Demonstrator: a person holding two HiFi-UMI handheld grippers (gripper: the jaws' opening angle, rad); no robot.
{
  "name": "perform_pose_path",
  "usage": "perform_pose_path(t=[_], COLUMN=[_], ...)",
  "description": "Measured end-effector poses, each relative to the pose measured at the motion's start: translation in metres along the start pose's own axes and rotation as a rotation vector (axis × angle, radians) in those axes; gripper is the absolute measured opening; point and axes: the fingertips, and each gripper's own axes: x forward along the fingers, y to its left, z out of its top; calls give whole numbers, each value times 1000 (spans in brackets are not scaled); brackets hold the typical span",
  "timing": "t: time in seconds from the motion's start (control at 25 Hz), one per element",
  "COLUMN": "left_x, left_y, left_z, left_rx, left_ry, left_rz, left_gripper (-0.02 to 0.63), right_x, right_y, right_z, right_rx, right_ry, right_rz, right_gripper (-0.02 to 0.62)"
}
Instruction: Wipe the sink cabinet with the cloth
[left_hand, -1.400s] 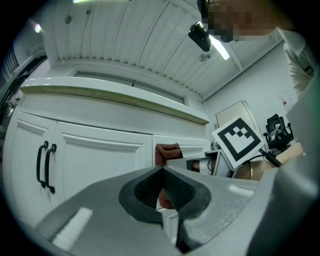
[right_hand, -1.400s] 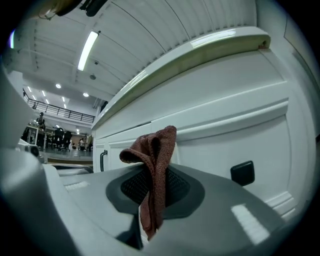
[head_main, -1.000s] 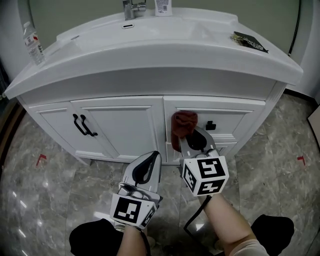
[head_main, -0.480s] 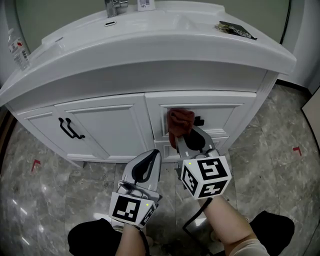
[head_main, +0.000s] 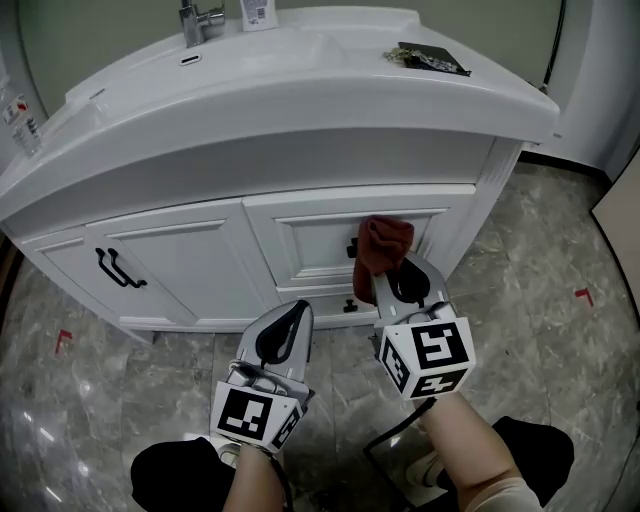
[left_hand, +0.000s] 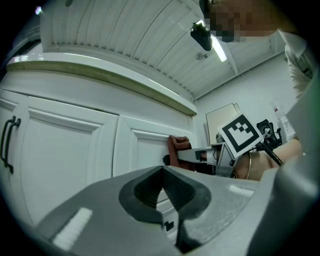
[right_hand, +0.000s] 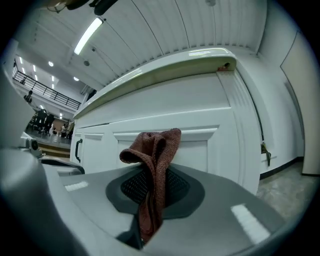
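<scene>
Change: right gripper (head_main: 398, 278) and cloth (head_main: 384, 243) are now right of the drawer knob (head_main: 352, 248); before, they were left of it.
Left gripper (head_main: 288, 320): jaws together, empty.
Right gripper: clamped on cloth.
Cloth: against the upper drawer of the sink cabinet (head_main: 200, 262).
Progress: probably mid-wipe; doors remain.
Count: two grippers, one cloth.

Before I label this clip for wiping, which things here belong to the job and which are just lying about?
In the job:
cloth, pinched in the right gripper
sink cabinet

Lying about:
bottle at the far left
dark packet on top of the cabinet
left gripper, shut and empty
</scene>
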Motion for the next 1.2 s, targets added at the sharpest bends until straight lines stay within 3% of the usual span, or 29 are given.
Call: perform_pose_path(t=[0.36, 0.92, 1.2], left_x=[33, 54, 45], left_y=[-25, -35, -30], left_z=[-10, -19, -16], left_rx=[-36, -61, -51], left_ry=[2, 0, -4], left_rz=[-42, -40, -29], left_gripper=[0, 0, 0], right_x=[5, -24, -39], right_y=[-28, -82, -109], right_z=[-6, -6, -15], right_rx=[-64, -13, 40], right_ry=[9, 6, 20], right_rz=[-13, -113, -219], right_gripper=[78, 78, 78])
